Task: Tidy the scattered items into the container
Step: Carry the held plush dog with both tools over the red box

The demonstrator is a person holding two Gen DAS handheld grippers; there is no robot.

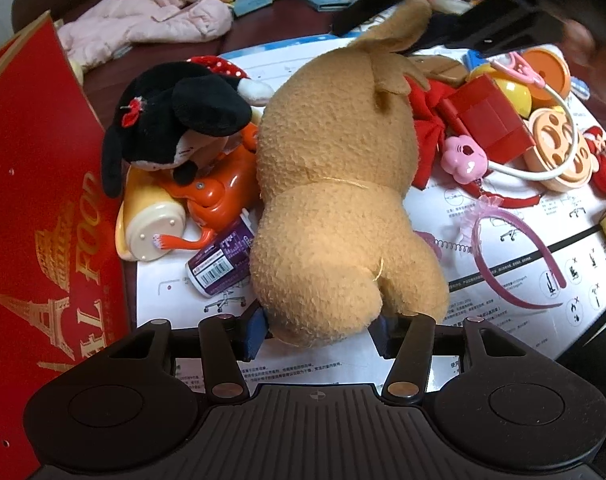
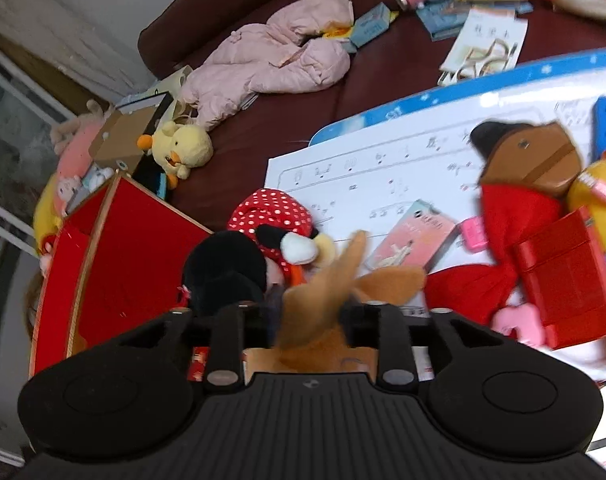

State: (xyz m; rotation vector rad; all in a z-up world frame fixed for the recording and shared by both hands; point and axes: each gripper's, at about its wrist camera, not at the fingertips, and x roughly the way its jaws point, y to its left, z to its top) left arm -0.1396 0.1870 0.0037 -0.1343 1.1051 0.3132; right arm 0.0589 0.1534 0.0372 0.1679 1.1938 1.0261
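Note:
A big tan plush toy (image 1: pixel 335 184) lies over the paper-covered table. My left gripper (image 1: pixel 321 330) is shut on its lower end, blue pads pressed into the fur. My right gripper (image 2: pixel 307 312) is shut on the plush's tan ears (image 2: pixel 343 276); it shows as a dark shape at the top of the left wrist view (image 1: pixel 503 24). The red open box (image 1: pixel 35 208) stands at the left, also in the right wrist view (image 2: pixel 135 256). A black Minnie plush (image 1: pixel 175 120) lies beside the tan plush.
Scattered around are an orange toy (image 1: pixel 219 188), a purple can (image 1: pixel 223 260), a small red box (image 1: pixel 491 116), a pink headband (image 1: pixel 515 256), a pink flower toy (image 1: pixel 463 160) and a round orange toy (image 1: pixel 555 148). A pink jacket (image 2: pixel 275 68) and a yellow duck plush (image 2: pixel 179 148) lie on the dark sofa.

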